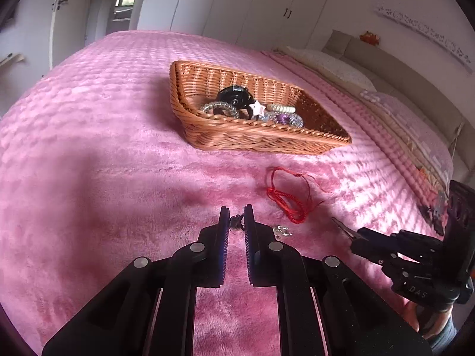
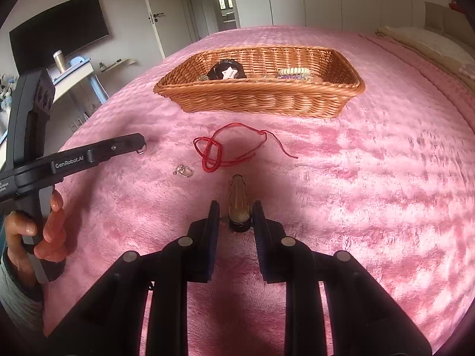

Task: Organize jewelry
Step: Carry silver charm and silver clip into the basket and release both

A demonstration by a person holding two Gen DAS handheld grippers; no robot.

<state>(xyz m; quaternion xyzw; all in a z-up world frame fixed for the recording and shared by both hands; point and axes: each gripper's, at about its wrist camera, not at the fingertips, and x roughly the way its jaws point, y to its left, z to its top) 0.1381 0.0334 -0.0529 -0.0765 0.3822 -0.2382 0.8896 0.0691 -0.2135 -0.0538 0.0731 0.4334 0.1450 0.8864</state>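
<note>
We hold 2 tools over a bed (image 1: 89, 148) covered in pink plush. Our left tool (image 1: 237, 212) has its fingers drawn together on a small metal ring (image 1: 236, 221), which in the right wrist view hangs at the tool's tip just above the plush (image 2: 142, 149). Our right tool (image 2: 236, 207) is clamped on a small glass bottle (image 2: 237, 200) with a dark base, its neck pointing forward past the fingertips.

On the bed between the 2 tools lies a tangled red cord bracelet (image 1: 289, 198), and just beside it a small silver charm (image 1: 282, 231). Beyond them sits a woven wicker basket (image 1: 261, 139), already holding a black round piece (image 1: 234, 96), a white star clip (image 1: 256, 107), clear coil hair ties (image 1: 219, 108), a cream beaded band (image 1: 280, 108) and a purple piece (image 1: 283, 117).

A hand (image 2: 44, 231) grips the left tool's handle in the right wrist view.
</note>
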